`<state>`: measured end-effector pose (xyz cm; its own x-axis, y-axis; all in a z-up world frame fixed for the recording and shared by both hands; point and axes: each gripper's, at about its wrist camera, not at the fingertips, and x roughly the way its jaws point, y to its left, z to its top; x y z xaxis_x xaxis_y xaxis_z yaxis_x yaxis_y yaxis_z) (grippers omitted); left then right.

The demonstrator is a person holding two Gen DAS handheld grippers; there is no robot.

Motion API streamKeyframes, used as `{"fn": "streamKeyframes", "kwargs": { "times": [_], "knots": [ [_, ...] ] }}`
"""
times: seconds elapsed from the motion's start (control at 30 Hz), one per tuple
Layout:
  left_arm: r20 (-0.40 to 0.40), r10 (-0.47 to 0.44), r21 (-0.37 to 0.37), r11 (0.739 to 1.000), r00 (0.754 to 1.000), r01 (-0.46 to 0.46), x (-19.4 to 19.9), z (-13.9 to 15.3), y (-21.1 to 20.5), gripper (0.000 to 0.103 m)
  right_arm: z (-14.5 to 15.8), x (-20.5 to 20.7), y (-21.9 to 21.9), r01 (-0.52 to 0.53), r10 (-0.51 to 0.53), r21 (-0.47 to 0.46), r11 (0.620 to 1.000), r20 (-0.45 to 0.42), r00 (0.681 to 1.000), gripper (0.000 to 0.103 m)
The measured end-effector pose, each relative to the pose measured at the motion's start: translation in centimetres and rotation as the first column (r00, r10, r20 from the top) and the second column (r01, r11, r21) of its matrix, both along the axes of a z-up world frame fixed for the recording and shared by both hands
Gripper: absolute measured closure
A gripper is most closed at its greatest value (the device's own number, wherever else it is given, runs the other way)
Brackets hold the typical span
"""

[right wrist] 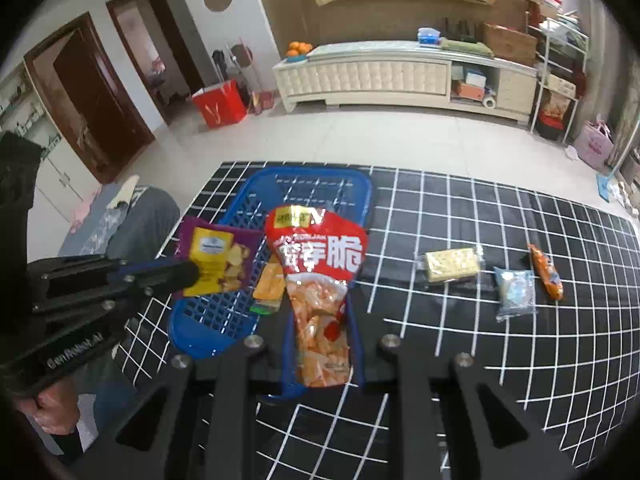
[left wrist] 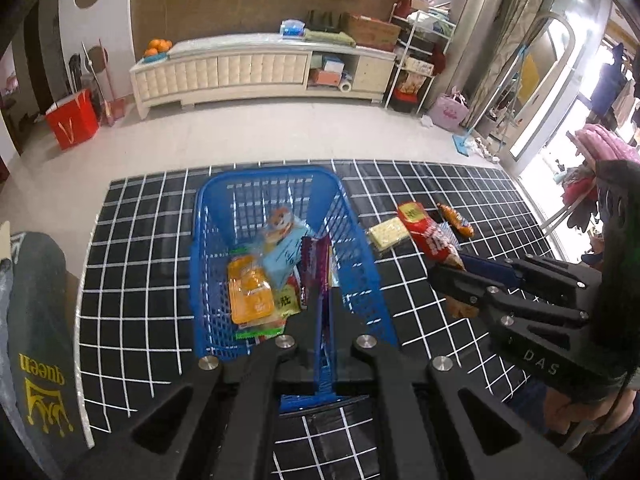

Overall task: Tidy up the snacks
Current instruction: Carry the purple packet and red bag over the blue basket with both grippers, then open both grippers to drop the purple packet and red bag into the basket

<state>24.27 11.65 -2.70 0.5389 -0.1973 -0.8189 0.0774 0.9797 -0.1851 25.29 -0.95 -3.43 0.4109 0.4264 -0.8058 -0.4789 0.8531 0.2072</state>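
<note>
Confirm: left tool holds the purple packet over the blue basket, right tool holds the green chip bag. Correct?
Not quite. The chip bag in the right tool is red, as the right wrist view shows. The left tool does hold the purple packet over the blue basket.

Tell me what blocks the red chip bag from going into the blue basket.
Nothing visible. The right gripper holds the red chip bag beside the blue basket, whose top is open. The left gripper holds a purple packet over it, off to one side.

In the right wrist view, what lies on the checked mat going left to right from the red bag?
Red chip bag in the right gripper → yellow cracker pack → pale blue packet → orange sausage stick.
</note>
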Motion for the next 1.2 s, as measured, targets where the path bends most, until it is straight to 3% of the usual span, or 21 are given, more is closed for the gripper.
{"fn": "streamKeyframes", "kwargs": {
  "times": [0.3,0.53,0.67,0.8,1.0,1.07,1.2],
  "knots": [
    [-0.096,0.02,-0.026,0.999,0.995,-0.022,1.8,-4.9,2.0,0.101,-2.3,0.4,1.5,-0.009,0.006,-0.059,0.998,-0.039,0.999,0.076],
    [-0.143,0.022,-0.033,0.999,0.989,-0.027,3.2,-7.7,2.4,0.101,-2.7,0.2,1.7,-0.004,0.0,-0.08,0.997,-0.049,0.999,0.076],
    [-0.212,0.045,-0.031,0.998,0.976,-0.052,3.8,-8.8,2.6,0.1,-2.0,-0.1,1.4,0.004,-0.007,-0.082,0.997,-0.043,0.999,0.076],
    [-0.199,0.039,-0.032,0.998,0.979,-0.046,3.1,-8.3,2.6,0.084,-1.4,-0.5,1.5,0.001,-0.004,-0.081,0.997,-0.033,0.999,0.076],
    [-0.144,0.048,-0.016,0.999,0.988,-0.051,2.0,-5.6,3.0,0.082,-0.9,-0.4,2.9,-0.025,0.023,-0.074,0.997,-0.03,0.999,0.076],
    [-0.117,0.056,-0.003,0.998,0.992,-0.057,1.6,-4.5,3.6,0.074,-0.9,0.0,3.8,-0.039,0.037,-0.072,0.997,-0.032,0.999,0.076],
    [-0.087,0.072,0.021,0.997,0.994,-0.071,1.0,-3.2,5.2,0.072,-1.2,0.9,6.1,-0.072,0.069,-0.078,0.994,-0.041,0.997,0.076]
  ]
}}
